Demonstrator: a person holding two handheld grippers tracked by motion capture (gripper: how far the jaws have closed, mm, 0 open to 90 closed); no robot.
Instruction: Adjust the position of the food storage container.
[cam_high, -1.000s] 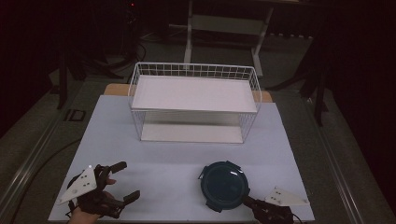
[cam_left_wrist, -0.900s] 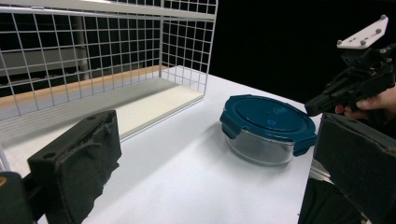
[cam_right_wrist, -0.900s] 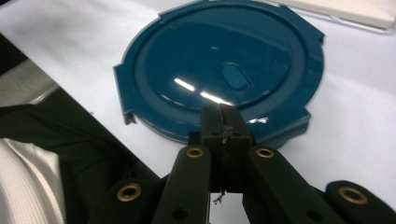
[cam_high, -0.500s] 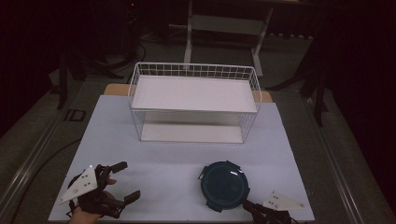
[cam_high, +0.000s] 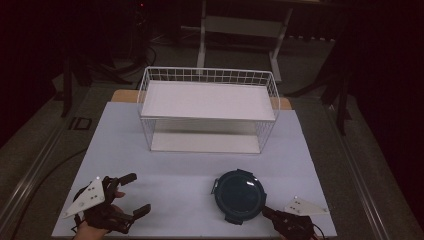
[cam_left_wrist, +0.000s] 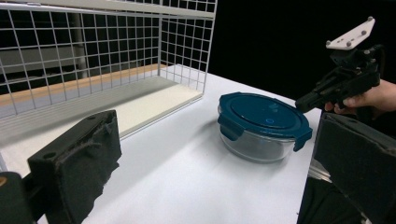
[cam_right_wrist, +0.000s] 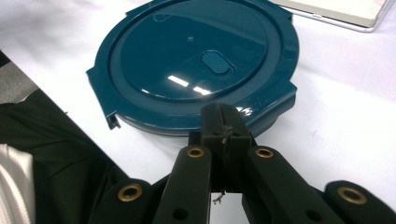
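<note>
Round glass container (cam_high: 239, 196) with dark teal clip lid (cam_right_wrist: 196, 60), sitting on the white table (cam_high: 190, 180), near front edge, right of centre. Lid on, flat; one clip flap sticking out at the side (cam_right_wrist: 109, 116).

Right gripper (cam_high: 270, 214) at bottom right of the high view, tips right at the container's near-right rim. Jaws fully closed, pads pressed together, nothing between them. In the right gripper view, closed tip (cam_right_wrist: 225, 128) sits at the lid's near edge, just beside or touching; can't tell which. Same in the left gripper view: closed jaws (cam_left_wrist: 309, 99) pointing at the lid's far rim, hand (cam_left_wrist: 369, 97) behind, grey plate on top.

Left gripper (cam_high: 134, 196) at bottom left, well apart from the container. Jaws wide open, empty. Two black padded fingers (cam_left_wrist: 77, 163) at either side of the left gripper view, container between them in the distance, not gripped.

White wire rack (cam_high: 207, 107) behind, centre of table, two shelves, both bare. Container well in front of it, off to the right corner side.
</note>
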